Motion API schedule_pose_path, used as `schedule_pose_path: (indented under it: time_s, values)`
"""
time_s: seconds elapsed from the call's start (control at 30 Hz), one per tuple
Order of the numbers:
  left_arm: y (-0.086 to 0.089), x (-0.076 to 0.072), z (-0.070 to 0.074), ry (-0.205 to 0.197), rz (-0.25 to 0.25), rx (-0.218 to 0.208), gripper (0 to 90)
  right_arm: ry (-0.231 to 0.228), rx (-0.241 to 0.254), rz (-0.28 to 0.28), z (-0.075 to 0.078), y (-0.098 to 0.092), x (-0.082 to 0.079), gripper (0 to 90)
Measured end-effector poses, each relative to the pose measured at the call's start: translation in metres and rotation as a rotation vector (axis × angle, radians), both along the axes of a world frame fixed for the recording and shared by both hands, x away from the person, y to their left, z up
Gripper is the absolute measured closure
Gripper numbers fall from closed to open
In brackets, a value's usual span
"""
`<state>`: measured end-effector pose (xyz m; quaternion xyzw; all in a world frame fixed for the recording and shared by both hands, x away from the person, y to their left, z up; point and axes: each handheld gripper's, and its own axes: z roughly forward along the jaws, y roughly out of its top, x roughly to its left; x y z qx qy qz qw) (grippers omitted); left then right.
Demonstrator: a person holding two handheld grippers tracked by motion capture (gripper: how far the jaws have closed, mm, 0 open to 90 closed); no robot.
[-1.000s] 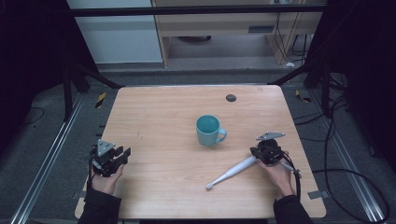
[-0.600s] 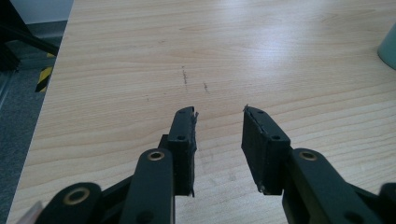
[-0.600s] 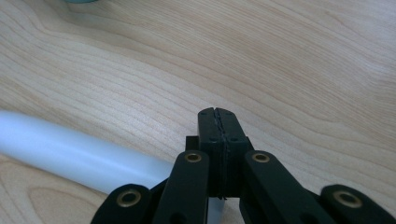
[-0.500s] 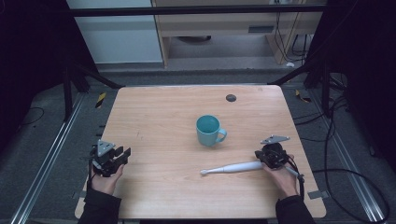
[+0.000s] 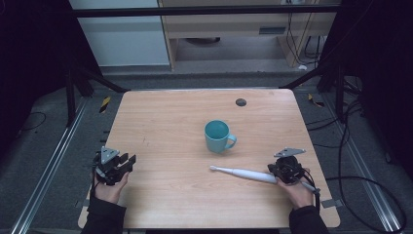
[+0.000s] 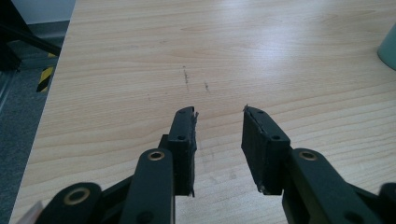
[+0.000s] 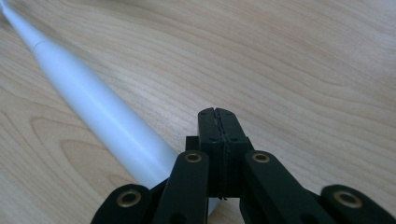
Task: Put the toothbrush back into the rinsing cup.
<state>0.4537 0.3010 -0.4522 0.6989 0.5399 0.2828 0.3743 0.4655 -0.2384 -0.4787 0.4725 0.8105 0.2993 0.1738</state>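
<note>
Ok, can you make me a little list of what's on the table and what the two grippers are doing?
table: light wood
mug: teal, upright, near the middle, handle turned to the right
toothbrush: white, lying flat, thin tip to the left, thick end at the right gripper
small disc: dark, near the far edge
left gripper: jaws open, nothing between them, at the table's left edge
right gripper: jaws shut on each other, the toothbrush runs alongside them, not between them

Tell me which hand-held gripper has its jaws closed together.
The right hand-held gripper, beside the white electric toothbrush: its jaws meet with nothing between them. The left hand-held gripper shows bare table between its jaws.
</note>
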Motion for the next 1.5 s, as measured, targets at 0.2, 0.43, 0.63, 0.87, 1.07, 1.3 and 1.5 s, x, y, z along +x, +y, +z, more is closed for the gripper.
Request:
schedule_pose_path:
  time_s: [0.2,0.43,0.63,0.87,1.07,1.3,1.5]
  values:
    - [0.001,-0.001,0.001,-0.002,0.003,-0.003,64.6,0.009,-0.004,0.008,0.0,0.001,-0.005,90.0]
    - [0.001,-0.001,0.0,0.0,0.003,0.001,64.6,0.006,-0.001,0.001,0.0,-0.002,-0.014,90.0]
    - [0.002,-0.002,0.0,0.0,0.002,0.004,64.6,0.013,-0.002,0.014,0.0,-0.001,-0.019,90.0]
    - [0.003,-0.002,0.0,-0.004,0.006,0.0,64.6,0.003,-0.012,0.025,0.001,0.0,-0.021,89.8]
    - [0.004,-0.001,0.0,0.001,0.003,-0.001,64.6,-0.028,0.006,0.019,0.009,-0.003,-0.02,80.2]
    - [0.004,0.002,-0.001,0.006,-0.006,0.002,64.4,-0.066,0.005,0.054,0.025,-0.007,-0.016,67.6]
    - [0.003,0.002,-0.001,0.008,-0.01,0.01,64.0,-0.071,-0.019,0.123,0.041,0.005,-0.013,60.0]
